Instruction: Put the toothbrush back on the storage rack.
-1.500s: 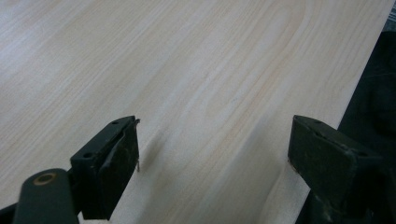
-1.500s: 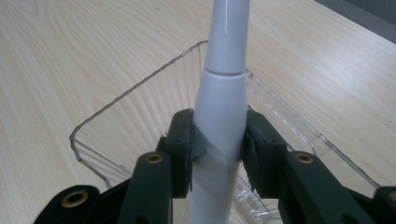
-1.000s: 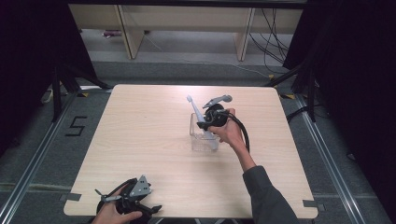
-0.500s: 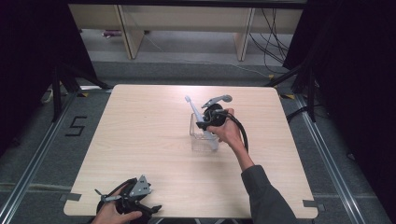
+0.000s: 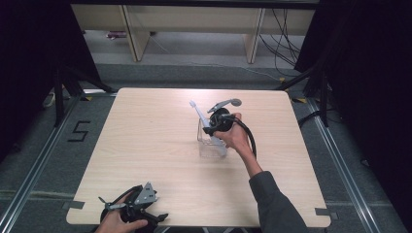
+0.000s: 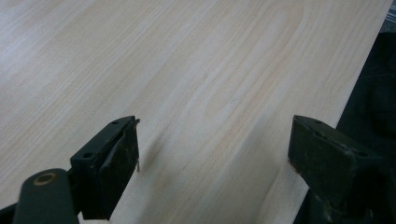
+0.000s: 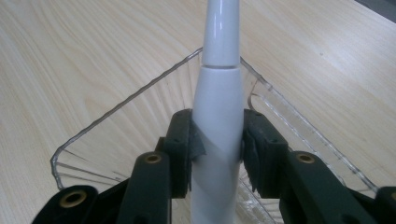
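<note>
Near the table's [image 5: 145, 145] middle, the right gripper [image 7: 217, 149] clamps an electric toothbrush [image 7: 218, 93] above the clear plastic container [image 7: 116, 121], presumably to stow it; left gripper [image 6: 215, 158] gapes idle

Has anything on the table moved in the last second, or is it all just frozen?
Nothing visibly changed. The right gripper stays clamped on the white toothbrush, which leans out of the clear container near the middle of the table. The left gripper rests open at the near edge, as before.
</note>
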`<state>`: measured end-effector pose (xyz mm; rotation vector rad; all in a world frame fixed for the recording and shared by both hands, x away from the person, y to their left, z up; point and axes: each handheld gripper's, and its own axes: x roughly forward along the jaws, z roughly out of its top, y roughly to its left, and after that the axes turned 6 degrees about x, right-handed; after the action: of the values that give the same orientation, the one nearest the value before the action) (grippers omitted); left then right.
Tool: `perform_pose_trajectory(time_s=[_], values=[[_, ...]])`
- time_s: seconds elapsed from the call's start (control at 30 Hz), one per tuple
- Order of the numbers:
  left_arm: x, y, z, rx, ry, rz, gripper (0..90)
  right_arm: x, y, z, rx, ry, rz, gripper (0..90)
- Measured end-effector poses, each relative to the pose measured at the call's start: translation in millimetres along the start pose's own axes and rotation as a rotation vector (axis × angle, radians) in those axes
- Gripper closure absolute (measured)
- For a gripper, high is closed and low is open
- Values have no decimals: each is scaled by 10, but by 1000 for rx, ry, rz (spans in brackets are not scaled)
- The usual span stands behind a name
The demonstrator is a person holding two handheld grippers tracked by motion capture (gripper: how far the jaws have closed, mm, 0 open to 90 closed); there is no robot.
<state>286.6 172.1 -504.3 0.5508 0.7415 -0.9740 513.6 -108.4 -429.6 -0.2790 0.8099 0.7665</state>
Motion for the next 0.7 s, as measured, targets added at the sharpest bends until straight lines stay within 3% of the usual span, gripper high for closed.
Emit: perform_pose_trajectory(time_s=[0.17, 0.27, 0.3, 0.57, 0.67, 0.7], values=[[0, 1, 0, 0, 0, 0, 157, -2, 22, -2, 35, 16, 10, 631], [0, 0, 0, 0, 0, 0, 157, -7, 41, -2, 59, -5, 21, 596], [-1, 0, 0, 2, 1, -1, 157, -27, 28, 2, 36, 0, 17, 591], [8, -11, -3, -19, -1, -3, 157, -197, 65, 13, 52, -56, 27, 540], [4, -2, 0, -3, 1, 1, 157, -266, 44, 9, 44, -52, 28, 527], [5, -3, -1, -3, -1, 3, 157, -273, 40, 1, 52, -72, 25, 524]])
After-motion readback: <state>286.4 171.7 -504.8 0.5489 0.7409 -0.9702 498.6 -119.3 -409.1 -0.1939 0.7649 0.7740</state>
